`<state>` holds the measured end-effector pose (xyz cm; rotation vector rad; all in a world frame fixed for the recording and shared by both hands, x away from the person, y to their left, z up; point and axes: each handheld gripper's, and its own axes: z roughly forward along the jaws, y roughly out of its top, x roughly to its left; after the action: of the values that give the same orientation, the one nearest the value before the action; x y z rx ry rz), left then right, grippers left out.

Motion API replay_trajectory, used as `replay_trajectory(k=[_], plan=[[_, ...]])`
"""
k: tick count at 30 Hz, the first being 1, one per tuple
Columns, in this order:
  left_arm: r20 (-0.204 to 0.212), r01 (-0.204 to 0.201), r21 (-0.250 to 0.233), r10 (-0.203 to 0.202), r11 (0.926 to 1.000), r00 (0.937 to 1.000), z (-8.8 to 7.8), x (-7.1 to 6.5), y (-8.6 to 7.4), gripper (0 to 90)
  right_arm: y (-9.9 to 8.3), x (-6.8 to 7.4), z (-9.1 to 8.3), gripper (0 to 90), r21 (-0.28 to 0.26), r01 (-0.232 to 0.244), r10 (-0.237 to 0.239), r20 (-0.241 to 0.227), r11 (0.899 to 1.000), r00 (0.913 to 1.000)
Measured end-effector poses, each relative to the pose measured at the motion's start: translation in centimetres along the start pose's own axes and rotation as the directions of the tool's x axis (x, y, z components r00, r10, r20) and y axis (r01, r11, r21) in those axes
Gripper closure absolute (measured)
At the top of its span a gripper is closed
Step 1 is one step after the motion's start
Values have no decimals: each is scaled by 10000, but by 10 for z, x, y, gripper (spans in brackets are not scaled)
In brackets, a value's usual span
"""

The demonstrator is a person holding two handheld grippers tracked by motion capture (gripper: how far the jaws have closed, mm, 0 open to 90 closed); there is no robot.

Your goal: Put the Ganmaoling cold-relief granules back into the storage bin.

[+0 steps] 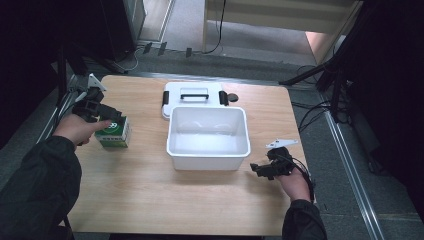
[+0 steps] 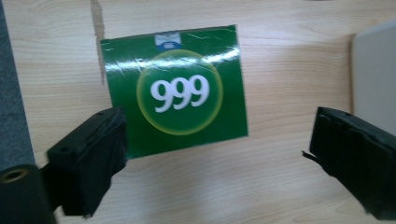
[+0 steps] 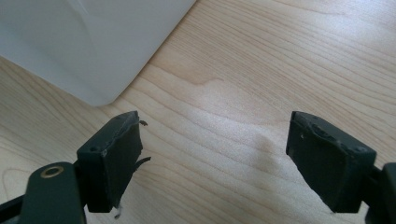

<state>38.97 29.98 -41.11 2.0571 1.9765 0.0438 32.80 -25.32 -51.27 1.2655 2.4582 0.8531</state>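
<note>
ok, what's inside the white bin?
Nothing: the white bin shows a bare white floor with light glare in the high view. The strip of floor just behind its near wall is hidden. Its lid lies flat on the table behind it.

The box (image 2: 173,91) is green, with white "999" in a yellow-ringed circle. The bin (image 1: 208,137) and its lid (image 1: 192,97) are white. The tabletop (image 1: 150,190) shows pale wood grain.

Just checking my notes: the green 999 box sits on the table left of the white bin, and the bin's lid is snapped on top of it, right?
Not quite. The lid is off, lying flat on the table behind the open white bin, as the high view shows. The green 999 box does sit left of the bin.
</note>
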Motion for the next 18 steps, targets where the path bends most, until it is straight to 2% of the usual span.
replay_trajectory(k=[5,7,10,16,18], plan=[[-124,212,394,-207,9990,9997,12,7,9,0,0,0,0,184,-6,25,-26,-12,10000,10000],[-148,242,469,-236,9986,9996,15,9,11,0,0,0,0,184,2,34,-34,-14,10000,10000],[-157,498,472,-491,9976,9987,20,11,14,0,0,0,0,184,39,66,-66,-56,10000,10000],[-438,756,629,-730,9952,9964,28,16,20,0,0,1,0,184,34,84,-84,-82,10000,9999],[-366,930,725,-905,9930,9952,30,17,21,0,0,0,0,184,34,58,-58,-62,10000,10000]])
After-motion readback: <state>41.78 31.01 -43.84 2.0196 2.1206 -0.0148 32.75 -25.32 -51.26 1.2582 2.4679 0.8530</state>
